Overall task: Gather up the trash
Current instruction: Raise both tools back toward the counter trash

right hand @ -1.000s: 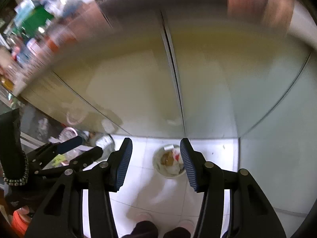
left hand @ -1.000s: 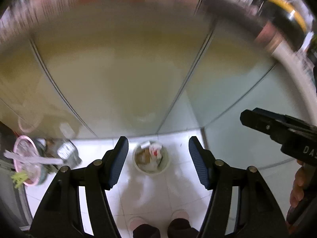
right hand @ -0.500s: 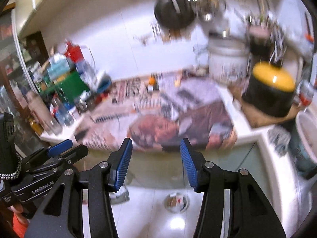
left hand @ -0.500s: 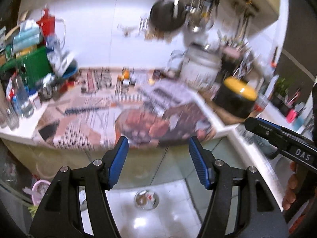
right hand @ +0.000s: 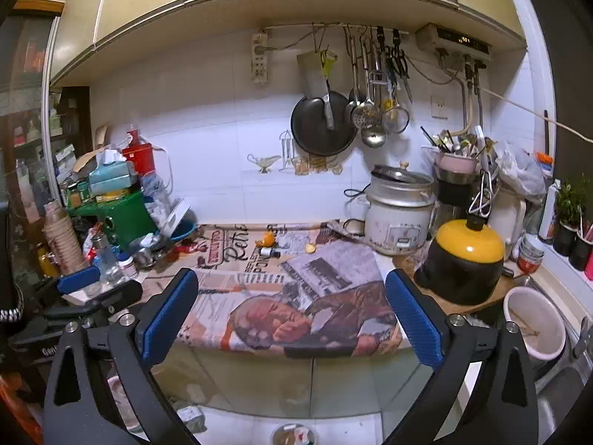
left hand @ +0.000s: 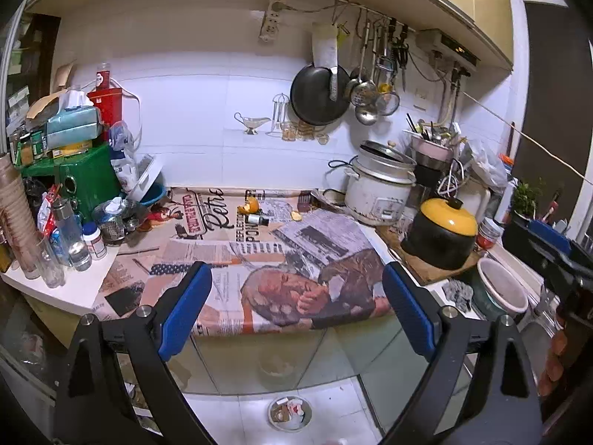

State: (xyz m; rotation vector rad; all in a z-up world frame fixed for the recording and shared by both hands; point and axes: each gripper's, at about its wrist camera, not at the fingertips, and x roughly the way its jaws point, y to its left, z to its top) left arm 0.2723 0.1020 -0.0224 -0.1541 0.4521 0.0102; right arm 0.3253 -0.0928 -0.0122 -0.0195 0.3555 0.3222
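A kitchen counter is covered with newspaper [left hand: 281,259]. On its far part lie an orange peel [left hand: 252,204], a small dark bottle [left hand: 258,219] and a yellow scrap [left hand: 295,216]; they also show in the right wrist view: peel [right hand: 268,239], bottle [right hand: 270,252], scrap [right hand: 310,247]. A white trash bin [left hand: 290,413] with rubbish stands on the floor below. My left gripper [left hand: 296,311] is open and empty, in front of the counter edge. My right gripper [right hand: 289,319] is open and empty beside it.
Left of the paper stand bottles, jars [left hand: 92,239] and a green box [left hand: 85,181]. On the right are a rice cooker [left hand: 381,189], a black pot with a yellow lid [left hand: 443,235] and a white bowl [left hand: 502,285]. Pans and ladles hang on the wall.
Both grippers have tilted up from the floor and cabinet doors to face the counter top. The view has steadied. Both stay open.
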